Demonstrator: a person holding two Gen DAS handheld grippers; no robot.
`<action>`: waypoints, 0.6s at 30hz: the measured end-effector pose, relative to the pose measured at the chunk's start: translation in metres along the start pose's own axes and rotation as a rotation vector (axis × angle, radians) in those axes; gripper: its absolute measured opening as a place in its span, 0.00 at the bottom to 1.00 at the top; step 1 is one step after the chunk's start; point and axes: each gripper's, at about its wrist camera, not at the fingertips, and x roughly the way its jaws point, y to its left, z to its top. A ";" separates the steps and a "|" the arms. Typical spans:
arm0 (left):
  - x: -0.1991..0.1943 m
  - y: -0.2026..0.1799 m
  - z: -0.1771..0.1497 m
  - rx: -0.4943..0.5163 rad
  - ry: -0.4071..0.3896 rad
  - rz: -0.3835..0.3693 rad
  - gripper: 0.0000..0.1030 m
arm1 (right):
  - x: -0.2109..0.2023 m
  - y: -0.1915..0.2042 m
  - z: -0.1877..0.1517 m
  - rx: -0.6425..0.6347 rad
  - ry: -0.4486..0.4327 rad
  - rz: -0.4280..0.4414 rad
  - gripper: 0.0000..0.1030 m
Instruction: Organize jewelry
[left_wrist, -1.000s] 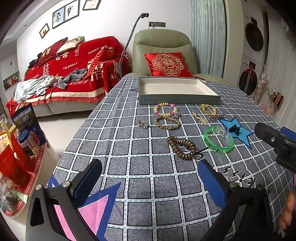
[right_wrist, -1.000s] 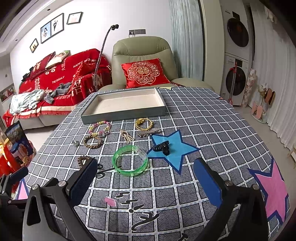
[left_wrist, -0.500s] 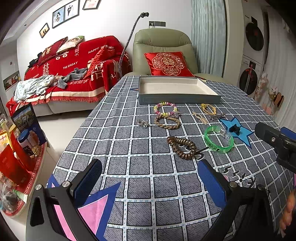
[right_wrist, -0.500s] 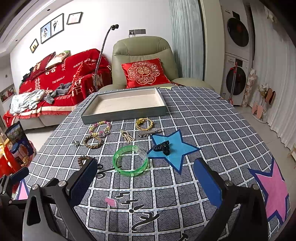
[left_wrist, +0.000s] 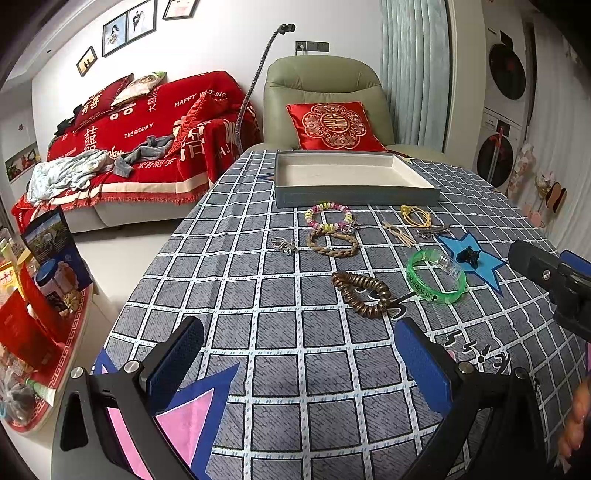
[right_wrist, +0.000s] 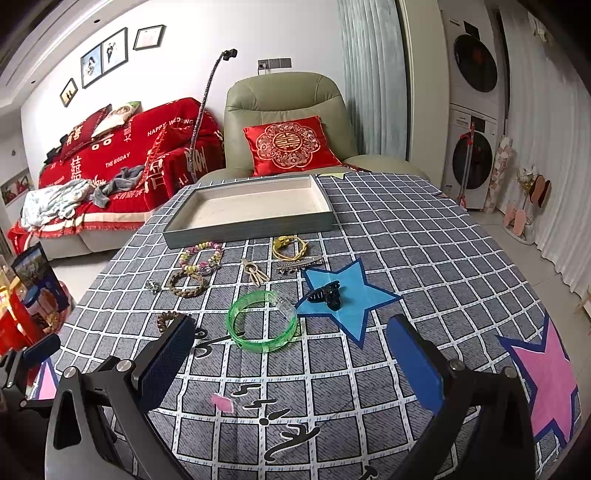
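Note:
A grey tray (left_wrist: 354, 195) (right_wrist: 251, 230) with a pale, bare floor lies at the table's far side. In front of it jewelry is spread on the checked cloth: a pastel bead bracelet (left_wrist: 328, 216) (right_wrist: 201, 254), a braided bracelet (left_wrist: 334, 242) (right_wrist: 186, 284), a brown bead bracelet (left_wrist: 360, 293) (right_wrist: 164, 321), a green bangle (left_wrist: 436, 277) (right_wrist: 262, 321), a black hair claw (left_wrist: 467, 254) (right_wrist: 327, 295), a yellow band (left_wrist: 415, 216) (right_wrist: 290, 245) and a metal clip (right_wrist: 299, 264). My left gripper (left_wrist: 299, 356) and right gripper (right_wrist: 291, 356) both stand open, nothing between them, short of the pieces.
A green armchair with a red cushion (right_wrist: 290, 146) stands behind the table. A red-covered sofa (left_wrist: 140, 147) is at the left, and a low shelf of boxes and jars (left_wrist: 37, 288) beside the table's left edge. Washing machines (right_wrist: 472, 118) stand at the right.

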 end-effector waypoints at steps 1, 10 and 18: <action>0.000 0.000 0.000 0.000 0.000 0.000 1.00 | 0.000 -0.001 0.000 -0.001 0.000 0.000 1.00; 0.001 -0.001 0.000 0.004 0.003 0.000 1.00 | 0.000 -0.001 0.000 0.000 -0.001 0.002 1.00; 0.002 -0.002 0.000 0.005 0.008 -0.001 1.00 | 0.000 -0.001 0.000 0.000 0.000 0.002 1.00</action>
